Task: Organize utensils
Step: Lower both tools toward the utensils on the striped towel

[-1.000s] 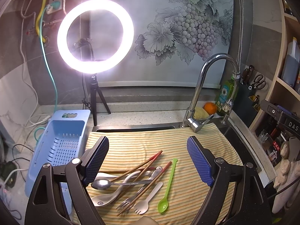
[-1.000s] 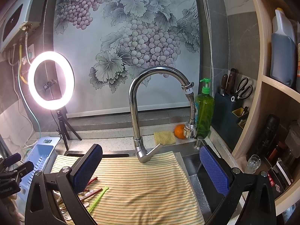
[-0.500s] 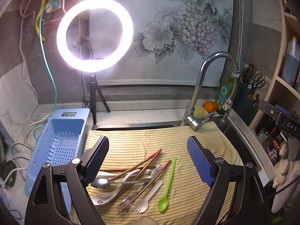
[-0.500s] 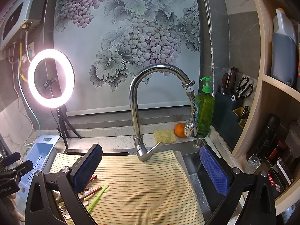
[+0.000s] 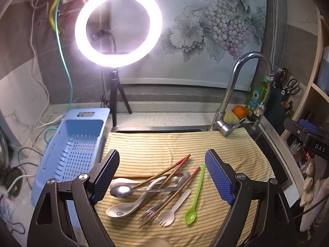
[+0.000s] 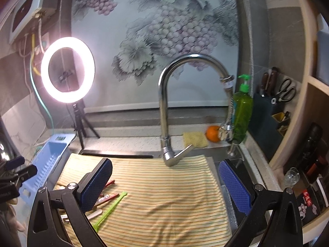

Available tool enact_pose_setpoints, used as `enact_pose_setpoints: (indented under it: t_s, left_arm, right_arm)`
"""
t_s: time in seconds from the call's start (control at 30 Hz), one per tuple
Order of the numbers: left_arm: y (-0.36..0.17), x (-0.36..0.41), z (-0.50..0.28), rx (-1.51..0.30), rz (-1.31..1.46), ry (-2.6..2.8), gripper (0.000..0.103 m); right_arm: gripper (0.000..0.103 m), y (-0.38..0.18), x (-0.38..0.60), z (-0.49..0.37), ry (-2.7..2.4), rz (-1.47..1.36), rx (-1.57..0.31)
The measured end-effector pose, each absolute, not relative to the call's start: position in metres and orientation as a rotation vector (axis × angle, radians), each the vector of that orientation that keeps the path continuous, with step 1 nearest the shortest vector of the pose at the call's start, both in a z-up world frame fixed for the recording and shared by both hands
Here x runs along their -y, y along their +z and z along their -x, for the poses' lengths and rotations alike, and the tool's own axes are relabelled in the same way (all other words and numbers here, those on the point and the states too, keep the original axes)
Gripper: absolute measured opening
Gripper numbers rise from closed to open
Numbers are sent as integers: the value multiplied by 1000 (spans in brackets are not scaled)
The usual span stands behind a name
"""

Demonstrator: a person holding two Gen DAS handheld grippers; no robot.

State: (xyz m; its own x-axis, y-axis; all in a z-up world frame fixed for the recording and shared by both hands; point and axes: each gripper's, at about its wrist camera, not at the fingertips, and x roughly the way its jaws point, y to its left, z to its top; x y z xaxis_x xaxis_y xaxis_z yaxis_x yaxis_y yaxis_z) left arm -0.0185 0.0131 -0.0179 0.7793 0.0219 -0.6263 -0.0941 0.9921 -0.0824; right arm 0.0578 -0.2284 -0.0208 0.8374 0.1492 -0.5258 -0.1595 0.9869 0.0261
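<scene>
A striped cloth [image 5: 156, 148] covered the sink in front of both grippers, likely laid there as a soft working surface, and on it the utensils lay in one loose heap. A blue slotted basket [image 5: 67, 150] stood on the tabletop just left of the left gripper [image 5: 162, 175], probably the place meant to receive the sorted pieces. The heap sat between and just beyond the left gripper's spread, empty jaws: crossed chopsticks [image 5: 164, 171] over a metal spoon [image 5: 123, 191], a pale ceramic spoon [image 5: 121, 210], a fork [image 5: 152, 212], a white spork [image 5: 173, 211] and, apart at the right edge, a green spoon [image 5: 195, 197]. That gripper hovered level above them, pointing forward, so a first pick seemed not yet made. The right gripper [image 6: 165, 183] was released too, holding nothing, with the heap off to its lower left and bare cloth ahead
</scene>
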Motion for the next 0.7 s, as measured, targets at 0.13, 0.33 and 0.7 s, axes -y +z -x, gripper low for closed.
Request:
enact_pose_setpoints:
  t_s: [0.13, 0.33, 0.7]
  left_arm:
    - [-25, -24, 25, -687, 115, 89, 86]
    - [-43, -32, 33, -730, 104, 69, 84]
    - [-96, -3, 30, -915, -35, -118, 68]
  right_arm:
    - [103, -30, 216, -60, 204, 39, -574]
    - [103, -45, 203, -65, 276, 25, -610]
    - [103, -99, 175, -91, 372, -9, -878]
